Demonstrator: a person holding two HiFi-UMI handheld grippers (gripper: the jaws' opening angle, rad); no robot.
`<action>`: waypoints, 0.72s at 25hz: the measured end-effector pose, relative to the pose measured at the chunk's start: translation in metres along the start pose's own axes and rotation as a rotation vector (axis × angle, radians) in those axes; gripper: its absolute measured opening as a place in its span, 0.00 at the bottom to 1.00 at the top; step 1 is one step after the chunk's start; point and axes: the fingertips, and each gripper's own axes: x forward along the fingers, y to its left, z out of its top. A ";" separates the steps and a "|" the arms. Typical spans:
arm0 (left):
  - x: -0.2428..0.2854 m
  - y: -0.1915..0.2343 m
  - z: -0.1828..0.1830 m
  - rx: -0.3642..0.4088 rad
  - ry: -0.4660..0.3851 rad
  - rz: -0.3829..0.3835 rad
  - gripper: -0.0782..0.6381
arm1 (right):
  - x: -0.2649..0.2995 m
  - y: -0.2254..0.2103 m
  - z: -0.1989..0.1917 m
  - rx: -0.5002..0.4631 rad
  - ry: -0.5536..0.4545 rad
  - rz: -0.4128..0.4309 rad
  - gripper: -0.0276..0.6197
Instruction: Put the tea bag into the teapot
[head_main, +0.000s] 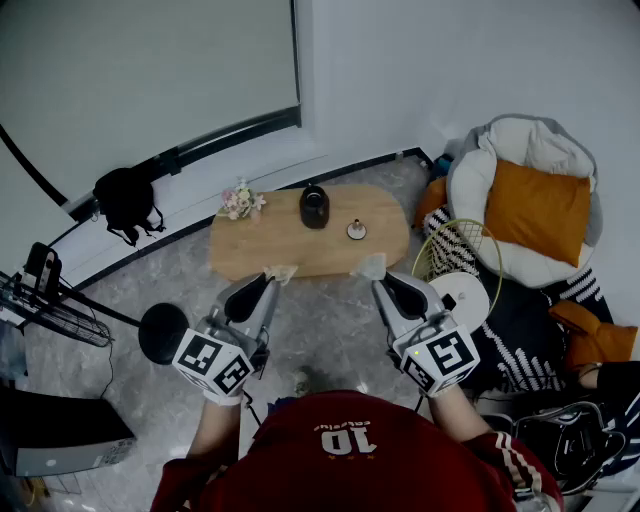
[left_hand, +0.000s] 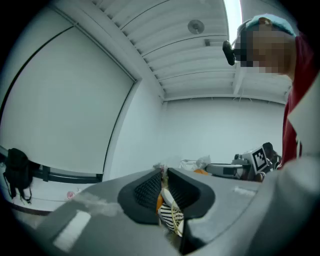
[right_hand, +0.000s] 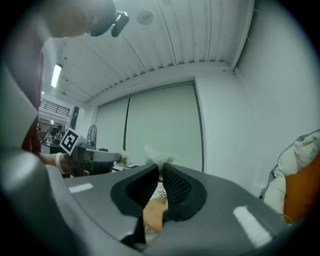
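The black teapot stands on the low wooden table ahead of me, with a small round piece beside it to the right. I hold both grippers level in front of the table's near edge, short of the teapot. My right gripper is shut on a whitish crumpled tea bag that sticks out past its tips. My left gripper is shut on a small pale scrap of wrapper. The two tips are apart.
A small bunch of flowers lies at the table's left end. A beanbag seat with an orange cushion and a racket sit on the right. A black bag is at the left wall, a round black base on the floor.
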 end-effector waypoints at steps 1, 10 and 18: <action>0.003 -0.001 0.000 0.004 0.006 -0.005 0.17 | 0.000 -0.002 0.002 0.001 0.000 0.001 0.09; 0.002 0.000 -0.004 0.006 0.019 -0.016 0.18 | 0.000 0.007 -0.002 0.000 0.015 0.011 0.09; 0.000 0.001 -0.002 -0.011 0.009 -0.014 0.18 | 0.000 0.005 0.001 0.020 -0.016 0.000 0.09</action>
